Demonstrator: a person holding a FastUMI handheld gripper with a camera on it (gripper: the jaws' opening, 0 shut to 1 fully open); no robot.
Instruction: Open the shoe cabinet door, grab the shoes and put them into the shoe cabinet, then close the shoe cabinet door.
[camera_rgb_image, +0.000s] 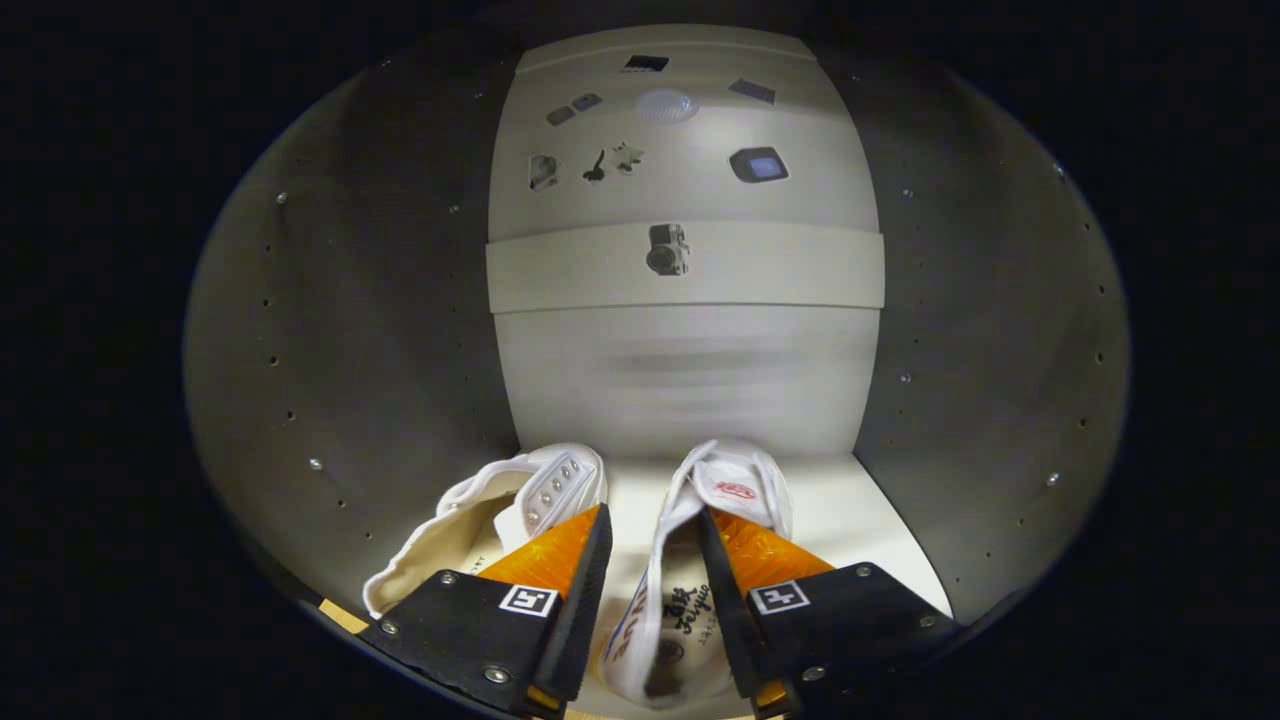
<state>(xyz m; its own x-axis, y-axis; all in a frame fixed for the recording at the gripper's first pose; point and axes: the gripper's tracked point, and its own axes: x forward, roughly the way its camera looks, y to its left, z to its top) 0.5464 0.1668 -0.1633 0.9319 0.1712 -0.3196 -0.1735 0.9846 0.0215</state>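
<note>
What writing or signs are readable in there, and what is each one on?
Insole of the shoe between the fingers: dark script print, too warped to read.
Its tongue: red logo, too small to read.
Gripper fingers, straddling that shoe's side wall: square coded markers, no words.

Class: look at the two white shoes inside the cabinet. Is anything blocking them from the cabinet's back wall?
Nothing visible does. The gripper holds the white shoes by their inner sides on the cabinet floor, and the floor beyond them runs bare to the back wall.
</note>
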